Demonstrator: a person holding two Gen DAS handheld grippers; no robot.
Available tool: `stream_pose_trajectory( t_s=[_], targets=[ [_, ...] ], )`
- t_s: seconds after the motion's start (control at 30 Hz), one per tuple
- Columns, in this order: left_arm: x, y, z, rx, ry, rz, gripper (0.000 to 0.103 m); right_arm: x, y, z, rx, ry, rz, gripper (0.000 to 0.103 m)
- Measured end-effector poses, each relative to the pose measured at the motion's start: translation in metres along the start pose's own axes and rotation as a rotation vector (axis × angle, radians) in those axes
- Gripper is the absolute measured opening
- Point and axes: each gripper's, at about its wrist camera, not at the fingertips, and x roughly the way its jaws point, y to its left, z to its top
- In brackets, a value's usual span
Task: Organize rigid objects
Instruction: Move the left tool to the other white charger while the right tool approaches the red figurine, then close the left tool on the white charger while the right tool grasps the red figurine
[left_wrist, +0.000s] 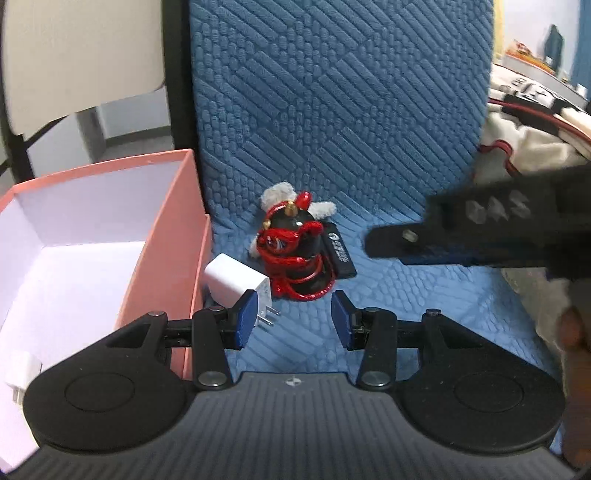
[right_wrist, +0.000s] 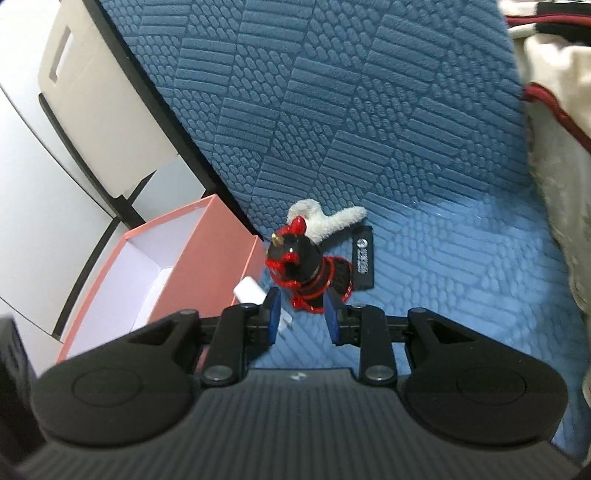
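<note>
Both tongs hang low over the blue textured mat (left_wrist: 332, 110), pointing forward. The left tongs (left_wrist: 293, 319) gape wide and empty at lower centre, one pad just beside the white charger (left_wrist: 236, 282). The right tongs (right_wrist: 301, 315) stand moderately open, holding nothing, just short of the black figurine wrapped in red cord (right_wrist: 303, 266). The pink box (left_wrist: 92, 236) sits at left.

A lived-in home room is suggested — most likely a bedroom. A blue quilted mattress (left_wrist: 332, 110) is propped upright against pale cabinet panels (right_wrist: 107, 122), a cream blanket with red piping (right_wrist: 554, 147) is heaped beside it, and a cluttered desk (left_wrist: 535, 62) (blurred, far off) is glimpsed behind.
</note>
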Motion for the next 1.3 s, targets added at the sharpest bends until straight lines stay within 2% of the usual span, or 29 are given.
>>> stream_pose_trajectory(
  t_s=[0.23,0.37,0.5,0.83,0.9,0.97,1.3],
  targets=[
    [0.013,-0.001,-0.001,-0.106,-0.018,0.101,0.050,0.033,-0.007,0.028,0.001,0.044,0.038,0.040],
    [0.023,0.000,-0.003,-0.169,-0.009,0.164,0.050,0.046,-0.008,0.037,-0.015,0.067,0.055,0.049],
    [0.031,-0.004,-0.004,-0.190,0.002,0.200,0.050,0.056,-0.006,0.044,-0.029,0.092,0.076,0.049],
    [0.052,-0.005,-0.005,-0.206,0.005,0.255,0.050,0.079,-0.005,0.050,-0.051,0.144,0.068,0.050],
    [0.054,-0.004,-0.007,-0.213,0.004,0.244,0.050,0.082,-0.004,0.050,-0.056,0.148,0.063,0.056],
    [0.058,-0.004,-0.009,-0.206,0.004,0.268,0.050,0.085,-0.004,0.049,-0.057,0.157,0.072,0.056],
    [0.068,0.000,-0.002,-0.208,0.003,0.272,0.047,0.099,0.004,0.046,-0.083,0.195,0.071,0.056]
  ],
)
